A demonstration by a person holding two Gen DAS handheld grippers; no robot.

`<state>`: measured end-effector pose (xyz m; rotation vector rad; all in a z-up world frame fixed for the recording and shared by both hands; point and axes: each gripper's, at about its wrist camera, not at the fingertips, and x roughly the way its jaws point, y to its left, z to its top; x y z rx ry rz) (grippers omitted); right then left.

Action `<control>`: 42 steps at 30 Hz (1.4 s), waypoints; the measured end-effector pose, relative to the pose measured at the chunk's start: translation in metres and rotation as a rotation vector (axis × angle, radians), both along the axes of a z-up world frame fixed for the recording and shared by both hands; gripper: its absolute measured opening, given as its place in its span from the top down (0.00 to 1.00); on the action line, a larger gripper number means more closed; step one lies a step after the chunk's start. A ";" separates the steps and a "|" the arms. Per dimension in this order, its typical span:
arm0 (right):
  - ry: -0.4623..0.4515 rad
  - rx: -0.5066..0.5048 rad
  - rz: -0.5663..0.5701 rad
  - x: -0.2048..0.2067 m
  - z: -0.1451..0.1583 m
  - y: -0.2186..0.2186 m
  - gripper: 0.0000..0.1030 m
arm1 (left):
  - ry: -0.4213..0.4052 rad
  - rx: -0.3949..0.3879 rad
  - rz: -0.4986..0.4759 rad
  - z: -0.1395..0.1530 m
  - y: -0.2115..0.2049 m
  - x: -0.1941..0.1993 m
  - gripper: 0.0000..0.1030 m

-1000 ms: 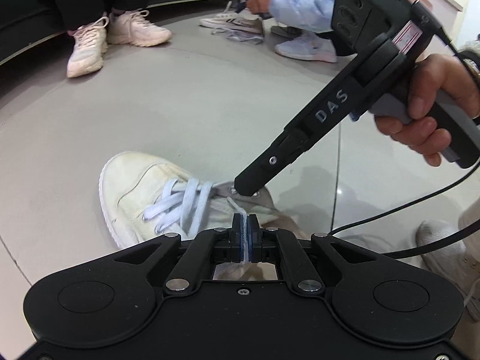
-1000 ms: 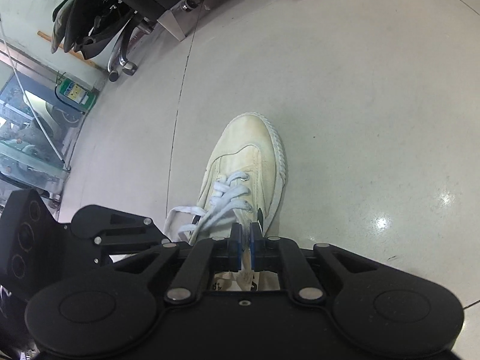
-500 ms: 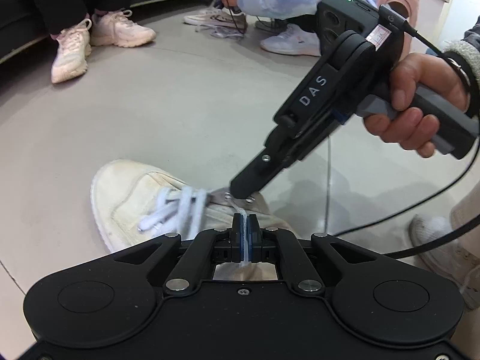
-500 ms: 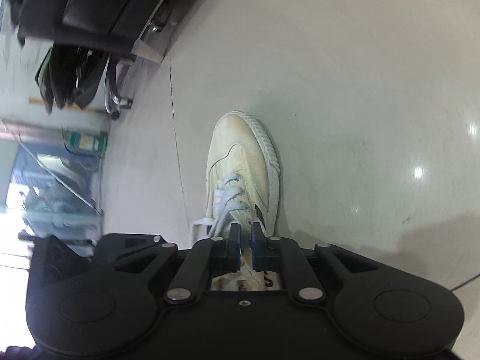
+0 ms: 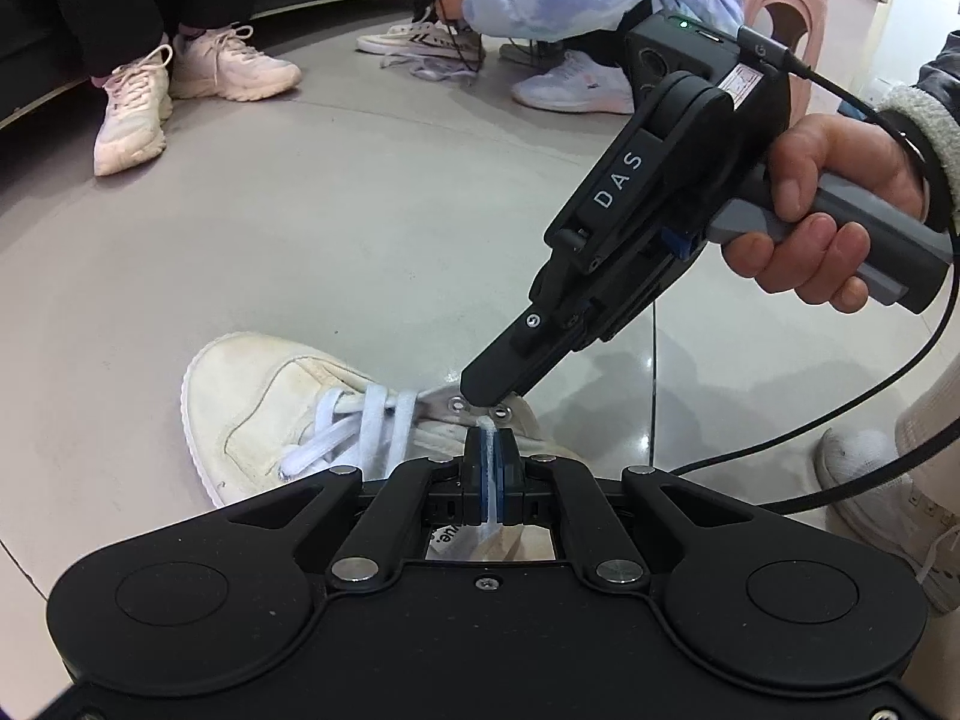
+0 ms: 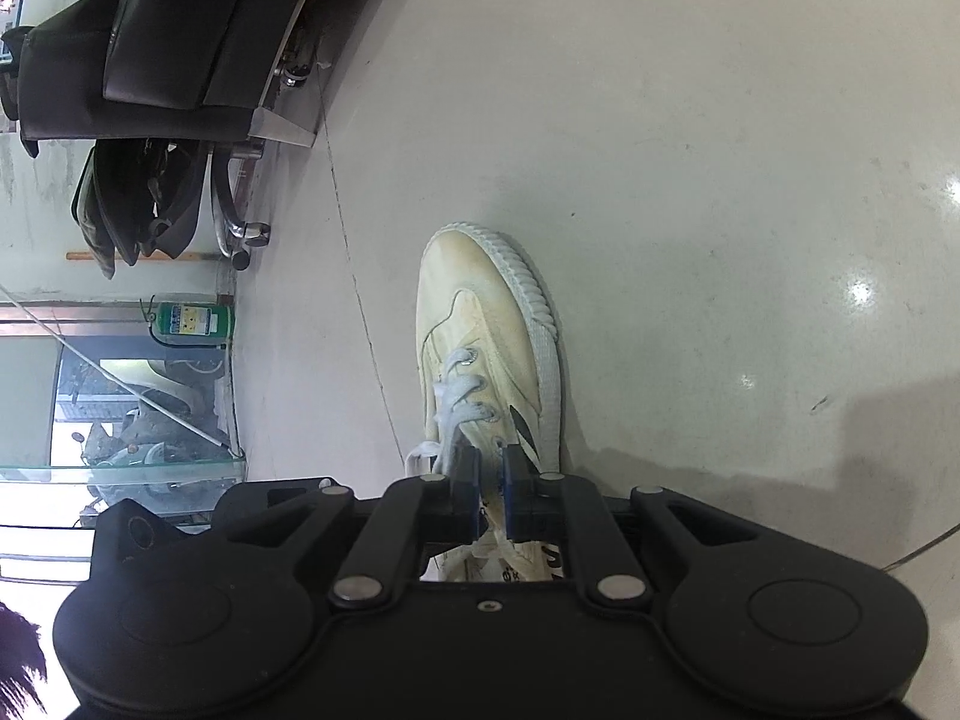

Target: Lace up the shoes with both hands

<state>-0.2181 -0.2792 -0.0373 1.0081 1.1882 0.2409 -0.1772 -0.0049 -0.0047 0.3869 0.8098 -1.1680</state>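
Lace end (image 5: 491,468) in left tongs (image 5: 491,471) (clamped)

The cream canvas sneaker (image 6: 480,324) looked matt and scuffed, its ribbed white rubber toe rim (image 6: 528,282) rough; beside it the grey polished floor (image 6: 720,180) shone glossy, the flat white woven lace (image 5: 372,420) soft

Probably an office lobby or showroom: polished tile floor (image 6: 690,150), black leather sofa (image 6: 174,30), glass storefront (image 6: 114,408), wheeled chair (image 6: 234,204).
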 end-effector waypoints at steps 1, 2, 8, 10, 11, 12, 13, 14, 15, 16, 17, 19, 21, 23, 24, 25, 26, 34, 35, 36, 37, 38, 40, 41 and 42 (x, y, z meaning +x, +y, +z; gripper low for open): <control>0.000 0.001 0.000 -0.001 0.000 0.000 0.93 | 0.002 -0.001 0.001 0.000 0.001 0.001 0.98; 0.000 0.003 0.000 -0.001 -0.001 -0.001 0.93 | 0.005 -0.002 0.001 -0.001 0.002 0.001 0.98; 0.000 0.014 -0.003 -0.003 -0.002 -0.003 0.93 | 0.023 -0.010 -0.005 -0.003 0.003 0.006 0.98; 0.000 0.016 -0.001 -0.002 -0.002 -0.003 0.93 | 0.021 -0.005 -0.012 -0.004 0.003 0.006 0.98; 0.001 0.017 0.000 -0.002 -0.002 -0.003 0.93 | 0.018 -0.001 -0.018 -0.005 0.002 0.005 0.98; 0.001 0.018 0.001 -0.002 -0.002 -0.004 0.93 | 0.020 -0.001 -0.023 -0.005 0.003 0.005 0.98; 0.000 0.019 0.002 -0.003 -0.002 -0.004 0.93 | 0.020 -0.005 -0.027 -0.004 0.003 0.005 0.98; 0.000 0.019 0.002 -0.003 -0.002 -0.005 0.93 | 0.021 -0.010 -0.031 -0.003 0.003 0.004 0.98; 0.000 0.019 0.002 -0.003 -0.002 -0.005 0.93 | 0.022 -0.011 -0.030 -0.003 0.004 0.005 0.98; 0.000 0.020 0.002 -0.003 -0.002 -0.005 0.93 | 0.025 -0.012 -0.031 -0.003 0.004 0.005 0.98; 0.000 0.021 0.003 -0.003 -0.002 -0.005 0.93 | 0.028 -0.014 -0.032 -0.003 0.004 0.006 0.98; -0.001 0.019 0.005 -0.003 -0.002 -0.006 0.93 | 0.024 -0.014 -0.030 -0.002 0.004 0.007 0.98; -0.001 0.020 0.005 -0.003 -0.002 -0.006 0.93 | 0.017 -0.015 -0.028 -0.002 0.005 0.008 0.98; -0.002 0.020 0.007 -0.003 -0.002 -0.006 0.93 | 0.018 -0.015 -0.026 -0.003 0.005 0.009 0.98; -0.002 0.020 0.007 -0.003 -0.001 -0.006 0.93 | 0.019 -0.011 -0.026 -0.003 0.005 0.010 0.98; -0.002 0.020 0.008 -0.003 -0.001 -0.006 0.93 | 0.021 -0.009 -0.027 -0.004 0.004 0.010 0.98; -0.002 0.020 0.009 -0.003 -0.001 -0.006 0.93 | 0.019 -0.009 -0.023 -0.004 0.005 0.010 0.98; -0.004 0.020 0.013 -0.002 -0.002 -0.007 0.93 | 0.021 0.003 -0.002 -0.007 0.007 0.015 0.98; -0.004 0.020 0.013 -0.002 -0.002 -0.007 0.93 | 0.018 0.005 0.002 -0.007 0.007 0.015 0.98; -0.005 0.020 0.015 -0.002 -0.002 -0.007 0.93 | 0.016 0.006 0.009 -0.008 0.007 0.015 0.98; -0.006 0.018 0.017 -0.002 -0.002 -0.007 0.93 | 0.015 0.007 0.015 -0.008 0.007 0.016 0.98; -0.007 0.017 0.019 -0.002 -0.002 -0.007 0.93 | 0.013 0.008 0.022 -0.008 0.007 0.016 0.98; -0.009 0.015 0.023 -0.001 -0.002 -0.008 0.93 | 0.007 0.013 0.038 -0.008 0.007 0.019 0.98; -0.009 0.014 0.024 -0.001 -0.002 -0.008 0.93 | 0.007 0.013 0.044 -0.008 0.007 0.019 0.98; -0.011 0.011 0.026 -0.001 -0.002 -0.008 0.93 | 0.009 0.012 0.045 -0.008 0.008 0.020 0.98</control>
